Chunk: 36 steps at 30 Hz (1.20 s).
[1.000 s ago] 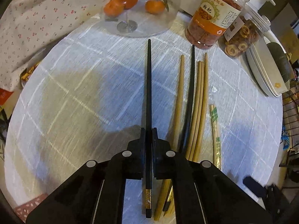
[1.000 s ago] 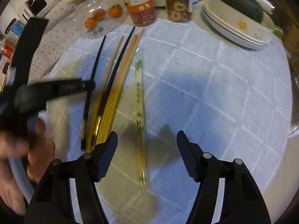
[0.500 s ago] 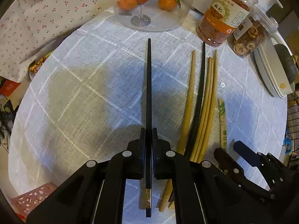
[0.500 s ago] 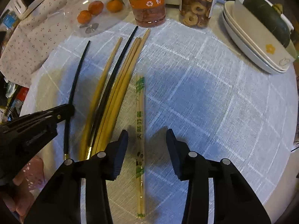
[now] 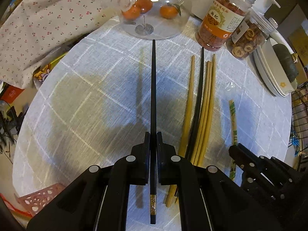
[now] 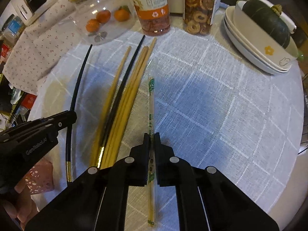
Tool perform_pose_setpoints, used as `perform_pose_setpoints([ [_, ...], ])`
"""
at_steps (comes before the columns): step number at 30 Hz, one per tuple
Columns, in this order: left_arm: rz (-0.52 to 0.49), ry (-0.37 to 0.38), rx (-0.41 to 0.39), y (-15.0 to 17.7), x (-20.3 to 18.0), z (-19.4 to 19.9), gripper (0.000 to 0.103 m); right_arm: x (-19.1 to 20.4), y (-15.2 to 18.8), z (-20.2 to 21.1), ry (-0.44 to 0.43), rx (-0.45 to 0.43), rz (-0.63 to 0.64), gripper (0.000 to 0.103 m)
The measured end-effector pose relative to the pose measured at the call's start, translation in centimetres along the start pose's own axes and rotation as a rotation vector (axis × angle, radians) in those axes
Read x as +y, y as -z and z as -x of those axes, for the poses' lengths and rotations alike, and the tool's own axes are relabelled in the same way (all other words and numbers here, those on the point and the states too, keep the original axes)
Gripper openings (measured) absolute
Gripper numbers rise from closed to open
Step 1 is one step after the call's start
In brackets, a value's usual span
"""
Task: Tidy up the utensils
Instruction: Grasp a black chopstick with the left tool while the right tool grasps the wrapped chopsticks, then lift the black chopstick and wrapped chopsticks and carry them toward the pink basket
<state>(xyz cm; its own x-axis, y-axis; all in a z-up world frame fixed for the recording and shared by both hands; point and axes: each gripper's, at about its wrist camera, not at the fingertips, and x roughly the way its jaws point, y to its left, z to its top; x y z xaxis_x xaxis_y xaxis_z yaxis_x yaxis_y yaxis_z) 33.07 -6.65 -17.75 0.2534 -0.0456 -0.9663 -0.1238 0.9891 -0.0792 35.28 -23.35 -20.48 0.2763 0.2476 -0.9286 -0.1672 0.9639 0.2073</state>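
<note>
My left gripper [image 5: 153, 137] is shut on a black chopstick [image 5: 153, 88] with a gold band and holds it above the white checked tablecloth [image 5: 86, 100]. My right gripper [image 6: 151, 138] is shut on a wrapped pair of disposable chopsticks [image 6: 151, 104] with green print. Between them lie several bamboo chopsticks [image 5: 207, 104] and a second black chopstick [image 5: 200, 88], side by side on the cloth. They also show in the right wrist view [image 6: 127, 100]. The left gripper [image 6: 38, 132] with its black chopstick [image 6: 76, 94] shows at the left of the right wrist view.
At the table's far edge stand a glass dome [image 5: 152, 9] over tangerines, a jar of red goji berries [image 5: 221, 23] and a jar of dried rings [image 5: 246, 38]. Stacked white dishes [image 6: 258, 46] with a dark squash sit far right. A pink perforated basket [image 5: 38, 200] is near left.
My right gripper has moved in over the wrapped chopsticks and shut on them. My left gripper has lifted the black chopstick higher and drawn back slightly.
</note>
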Motion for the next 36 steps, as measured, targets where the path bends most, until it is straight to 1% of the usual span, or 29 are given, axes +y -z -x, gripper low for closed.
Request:
perform_pose_setpoints([
  [4, -0.002, 0.039, -0.013, 0.3, -0.2, 1.3, 0.005, -0.6, 0.9, 1.6, -0.024, -0.025, -0.02, 0.006],
  [6, 0.008, 0.066, -0.006, 0.3, -0.3, 1.5, 0.005, -1.0, 1.4, 2.0, -0.042, -0.027, -0.024, 0.006],
  [8, 0.005, 0.057, -0.008, 0.7, -0.4, 1.8, 0.005, -1.0, 1.6, 2.2, -0.077, -0.027, -0.041, 0.005],
  [9, -0.003, 0.047, -0.008, 0.8, -0.3, 1.9, 0.005, -1.4, 1.8, 2.3, -0.121, -0.024, -0.06, 0.005],
  [10, -0.007, 0.047, -0.005, 1.1, -0.5, 2.2, 0.005, -1.5, 2.0, 2.5, -0.142, -0.022, -0.07, 0.005],
  [12, -0.016, 0.053, -0.007, 1.6, -0.9, 3.0, 0.005, -1.2, 1.9, 2.6, -0.173, -0.022, -0.08, 0.005],
  [14, -0.037, 0.042, -0.019, 2.3, -1.4, 4.5, 0.005, -1.0, 2.0, 3.3, -0.202, -0.026, -0.083, 0.005],
  [16, -0.049, 0.039, -0.019, 2.8, -1.4, 5.3, 0.005, -0.4, 2.0, 4.2, -0.21, -0.041, -0.065, 0.005],
  [18, -0.058, 0.04, -0.018, 3.3, -1.0, 6.0, 0.005, 0.3, 2.0, 5.1, -0.215, -0.057, -0.044, 0.005],
  [22, -0.077, 0.034, -0.037, 4.6, -0.6, 7.7, 0.005, 1.9, 2.3, 6.3, -0.166, -0.095, 0.008, 0.005],
  [24, -0.086, 0.035, -0.042, 5.3, -0.4, 8.4, 0.005, 2.2, 2.5, 6.8, -0.175, -0.115, 0.023, 0.005],
  [29, -0.093, 0.021, -0.076, 7.0, 0.0, 10.1, 0.005, 3.7, 2.9, 7.8, -0.172, -0.132, 0.057, 0.005],
  [32, -0.11, 0.051, -0.085, 7.6, -0.1, 11.0, 0.005, 4.3, 3.0, 8.5, -0.161, -0.145, 0.071, 0.005],
  [36, -0.134, 0.068, -0.108, 8.3, 0.1, 12.0, 0.005, 5.2, 3.1, 9.6, -0.154, -0.17, 0.086, 0.005],
])
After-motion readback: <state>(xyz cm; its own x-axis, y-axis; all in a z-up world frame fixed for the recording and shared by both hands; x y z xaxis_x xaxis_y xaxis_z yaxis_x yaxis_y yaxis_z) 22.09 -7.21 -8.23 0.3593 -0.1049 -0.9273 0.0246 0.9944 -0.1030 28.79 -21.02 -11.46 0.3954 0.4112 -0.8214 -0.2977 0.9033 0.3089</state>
